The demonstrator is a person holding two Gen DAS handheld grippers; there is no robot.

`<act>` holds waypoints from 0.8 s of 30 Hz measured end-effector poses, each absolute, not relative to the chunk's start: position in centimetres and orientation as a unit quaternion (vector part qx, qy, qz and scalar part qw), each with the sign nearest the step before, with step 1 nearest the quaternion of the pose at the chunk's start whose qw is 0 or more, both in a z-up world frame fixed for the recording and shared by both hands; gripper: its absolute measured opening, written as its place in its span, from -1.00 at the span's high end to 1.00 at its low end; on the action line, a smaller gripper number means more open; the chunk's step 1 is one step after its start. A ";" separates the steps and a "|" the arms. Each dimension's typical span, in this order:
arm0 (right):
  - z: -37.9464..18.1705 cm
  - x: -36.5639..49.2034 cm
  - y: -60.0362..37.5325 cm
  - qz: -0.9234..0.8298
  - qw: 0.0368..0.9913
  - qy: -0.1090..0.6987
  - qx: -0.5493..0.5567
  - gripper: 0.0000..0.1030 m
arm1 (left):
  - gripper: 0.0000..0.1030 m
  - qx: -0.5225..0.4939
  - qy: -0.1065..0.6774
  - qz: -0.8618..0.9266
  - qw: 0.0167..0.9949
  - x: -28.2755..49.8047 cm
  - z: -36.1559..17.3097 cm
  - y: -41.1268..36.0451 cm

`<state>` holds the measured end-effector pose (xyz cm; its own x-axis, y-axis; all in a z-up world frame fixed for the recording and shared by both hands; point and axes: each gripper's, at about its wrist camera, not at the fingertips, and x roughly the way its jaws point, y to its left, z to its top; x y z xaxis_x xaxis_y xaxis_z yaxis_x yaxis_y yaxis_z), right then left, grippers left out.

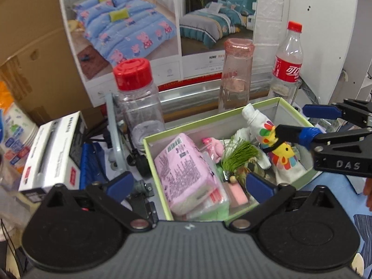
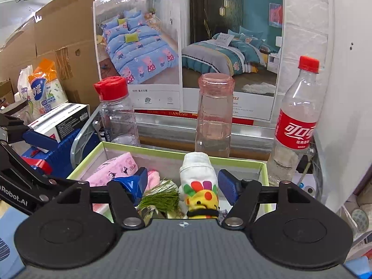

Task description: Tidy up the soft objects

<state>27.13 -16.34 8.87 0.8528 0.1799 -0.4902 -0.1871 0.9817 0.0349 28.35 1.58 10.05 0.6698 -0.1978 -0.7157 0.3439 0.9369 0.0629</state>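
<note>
We have both tongs over the green-rimmed box point(image 1: 209, 118), which holds the soft things: a pink tissue pack point(image 1: 186, 174) lying along its left side, a small pink plush point(image 1: 215, 148) behind it, a green tassel point(image 1: 239, 157) in the middle, and a white sock doll with a yellow face point(image 2: 201, 186) leaning toward the far right corner. Our left tongs point(image 1: 188, 184) stand spread wide with the tissue pack lying between them, pads clear of it. Our right tongs point(image 2: 183, 183) are partly spread on either side of the sock doll, and the pads do not seem to press it, so we judge it released in the box. The risk from here lies in pulling out: a black band point(image 2: 202, 213) round the doll sits close under the right tongs and could snag a fingertip and drag the doll back up. The left tongs' right pad sits low among the items and could catch the tassel or tip the pack. Behind the box stand three bottles, the red-capped jar point(image 1: 137, 102), the pink bottle point(image 1: 236, 76) and the cola bottle point(image 1: 288, 60); a forward swing could topple them.
</note>
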 end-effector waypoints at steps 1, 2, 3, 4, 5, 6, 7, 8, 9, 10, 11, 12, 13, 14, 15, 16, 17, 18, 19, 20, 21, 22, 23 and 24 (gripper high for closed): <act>9.2 26.2 -16.4 0.092 0.965 0.246 -0.005 -0.04 | -0.99 0.095 0.372 -0.142 0.912 27.4 10.3 1.7; 9.6 25.0 -16.5 0.087 0.968 0.237 -0.002 -0.05 | -0.99 0.095 0.365 -0.134 0.916 26.4 10.6 1.9; 10.0 24.0 -16.5 0.083 0.970 0.231 0.000 -0.05 | -0.99 0.094 0.357 -0.127 0.920 25.3 10.9 2.1; 10.4 22.8 -16.6 0.077 0.972 0.223 0.003 -0.05 | -0.99 0.092 0.349 -0.122 0.924 24.2 11.1 2.3; 10.8 21.5 -16.7 0.070 0.974 0.215 0.007 -0.05 | -0.99 0.088 0.342 -0.119 0.928 23.0 11.3 2.5; 11.1 20.1 -16.6 0.067 0.976 0.206 0.009 -0.05 | -0.99 0.084 0.336 -0.113 0.931 21.9 11.4 2.6; 11.4 18.7 -16.6 0.064 0.978 0.197 0.011 -0.05 | -0.99 0.079 0.330 -0.107 0.935 20.7 11.5 2.8; 11.7 17.2 -16.5 0.060 0.981 0.185 0.014 -0.06 | -0.99 0.076 0.324 -0.101 0.938 19.7 11.6 2.8; 11.8 15.7 -16.5 0.054 0.983 0.175 0.020 -0.06 | -0.99 0.075 0.315 -0.095 0.941 18.4 11.7 2.9; 11.9 14.4 -16.4 0.046 0.984 0.168 0.028 -0.06 | -0.99 0.074 0.310 -0.089 0.944 17.4 11.6 2.9; 12.0 13.1 -16.3 0.038 0.985 0.165 0.037 -0.06 | -0.99 0.074 0.306 -0.083 0.945 16.3 11.6 2.8; 11.9 12.0 -16.2 0.030 0.985 0.164 0.044 -0.07 | -0.99 0.073 0.304 -0.077 0.947 15.3 11.4 2.8; 11.7 11.0 -16.1 0.023 0.985 0.164 0.050 -0.07 | -0.99 0.071 0.303 -0.073 0.948 14.4 11.3 2.8; 11.4 10.0 -15.8 0.013 0.984 0.167 0.055 -0.07 | -0.99 0.070 0.304 -0.069 0.947 13.5 11.0 2.8; 11.1 9.2 -15.6 0.004 0.983 0.171 0.062 -0.07 | -0.99 0.068 0.303 -0.067 0.948 12.7 10.8 2.8; 10.8 8.5 -15.4 -0.002 0.982 0.175 0.068 -0.07 | -0.99 0.066 0.302 -0.064 0.949 11.9 10.6 2.9; 10.2 7.6 -15.2 -0.005 0.981 0.177 0.076 -0.08 | -0.99 0.065 0.303 -0.059 0.949 11.3 10.3 2.9; 9.8 6.8 -15.1 -0.004 0.980 0.177 0.085 -0.08 | -0.99 0.067 0.303 -0.056 0.949 10.6 9.9 3.0; 9.4 6.3 -14.9 -0.004 0.980 0.178 0.091 -0.08 | -0.99 0.068 0.302 -0.052 0.949 10.0 9.7 3.0; 8.9 5.6 -14.8 -0.004 0.980 0.177 0.096 -0.08 | -0.99 0.068 0.302 -0.047 0.950 9.5 9.3 3.1; 8.5 4.8 -14.6 -0.006 0.979 0.176 0.102 -0.08 | -0.99 0.067 0.303 -0.045 0.950 9.0 8.9 3.2; 8.1 4.3 -14.4 -0.009 0.979 0.175 0.107 -0.08 | -0.99 0.065 0.304 -0.044 0.949 8.6 8.6 3.2; 7.8 3.8 -14.3 -0.013 0.979 0.173 0.111 -0.08 | -0.99 0.061 0.306 -0.044 0.949 8.1 8.2 3.3; 7.4 3.3 -14.1 -0.018 0.979 0.171 0.113 -0.08 | -0.99 0.057 0.308 -0.043 0.949 7.8 7.8 3.4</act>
<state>3.31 -14.08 7.40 0.9410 0.0024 -0.3384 0.0745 0.9740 0.2140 7.77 3.42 7.84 0.8068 -0.0477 -0.5889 0.1174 0.9898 0.0807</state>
